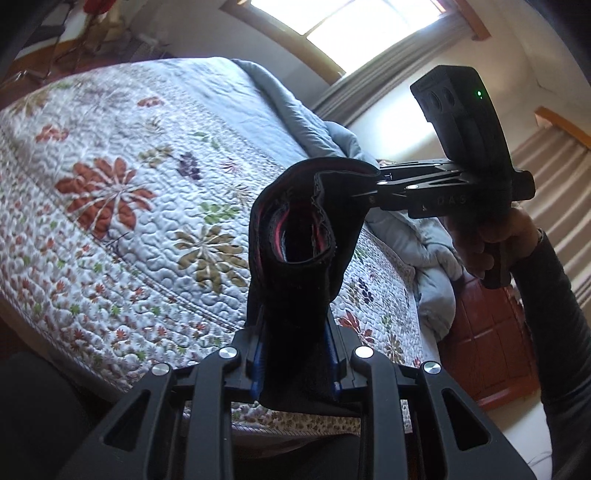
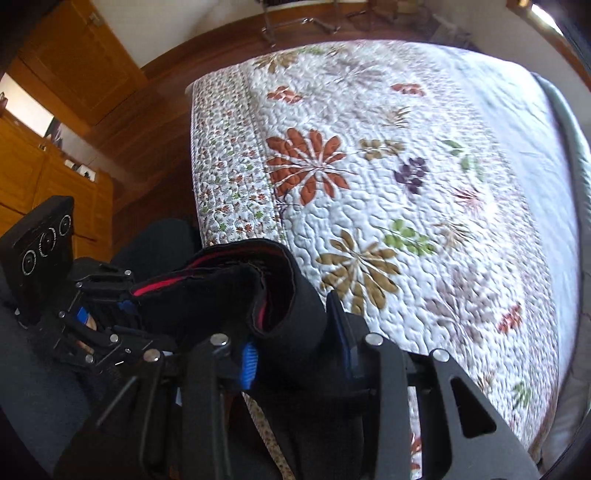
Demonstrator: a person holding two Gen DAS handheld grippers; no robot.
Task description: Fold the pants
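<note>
Two grippers hold one pair of black pants [image 1: 295, 266] up in the air above a bed, clear of its surface. The left gripper [image 1: 295, 354] is clamped on a fold of the dark cloth between its blue-lined fingers [image 1: 258, 360], and the right gripper [image 2: 295, 347] is likewise closed on the fabric, with its blue pads [image 2: 248, 363] pressed against it. From the left wrist camera the right gripper [image 1: 364, 194] pinches the top edge of the pants, whose open end shows a red stripe inside.

Below lies a white quilt [image 2: 388, 192] stitched in a pebbled pattern and printed with rust, olive, green and purple flowers; a band of small flowers runs along its border. A grey-blue duvet [image 1: 310, 125] is bunched along the far edge of the bed. Beyond it, a bright window [image 1: 354, 22] with a wooden frame and grey curtains [image 1: 388, 70] sits in a pale wall. A reddish wooden cabinet [image 1: 480, 332] stands beside the bed. The floor [image 2: 155, 122] is dark wood, and orange-brown wooden cupboards [image 2: 74, 66] line the wall on the other side.
</note>
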